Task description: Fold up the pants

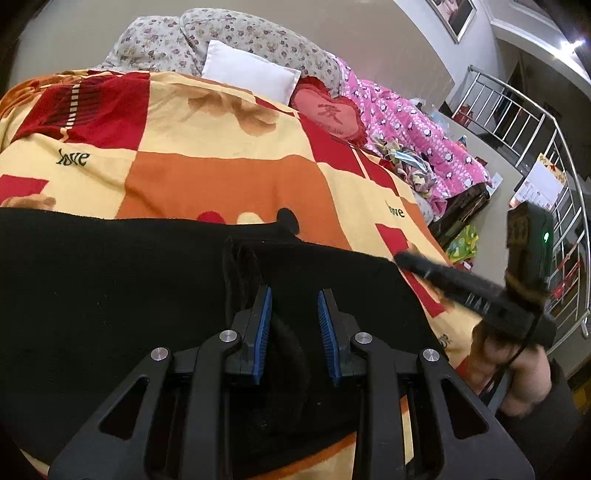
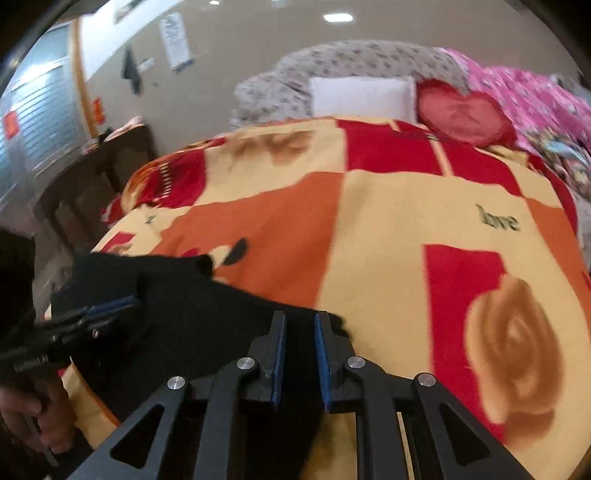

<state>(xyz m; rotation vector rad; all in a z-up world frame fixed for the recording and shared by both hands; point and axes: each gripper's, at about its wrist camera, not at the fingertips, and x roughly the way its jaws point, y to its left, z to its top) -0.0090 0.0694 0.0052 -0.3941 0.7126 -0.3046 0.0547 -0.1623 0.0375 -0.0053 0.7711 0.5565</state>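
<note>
left gripper [image 1: 294,314]: fingers [image 1: 263,314] parted with a clear gap, hovering right over the pants, a thick fold of black cloth bunched up between them but not pinched. From the right cam it shows up at the left edge [image 2: 110,304], low over the cloth.

right gripper [image 2: 300,347]: fingers [image 2: 277,347] only a narrow gap apart, black cloth sitting in that gap. Whether it's actually clamped, can't tell, the frame is pretty blurry. In the left cam it's off to the right [image 1: 406,258], tip down near the pants' right edge, also smeared.

pants [image 1: 110,295]: black, spread across the near edge of the bed, lying on the blanket. One corner sticks out toward the middle of the bed [image 2: 199,262].

blanket [image 1: 221,177]: covers the whole bed, checkered yellow, orange and red with brown rose prints and "love" written on it in a couple of spots.

white pillow [image 1: 251,72]: at the far end of the bed, just past the blanket's edge.

heart cushion [image 1: 328,110]: red, just to the right of the pillow, touching it by the looks of it.

floral quilt [image 1: 221,33]: greyish, piled up behind the pillow against the wall.

pink quilt [image 1: 406,125]: penguin print, heaped along the far right side of the bed.

railing [image 1: 535,140]: metal, off past the bed on the right.
</note>
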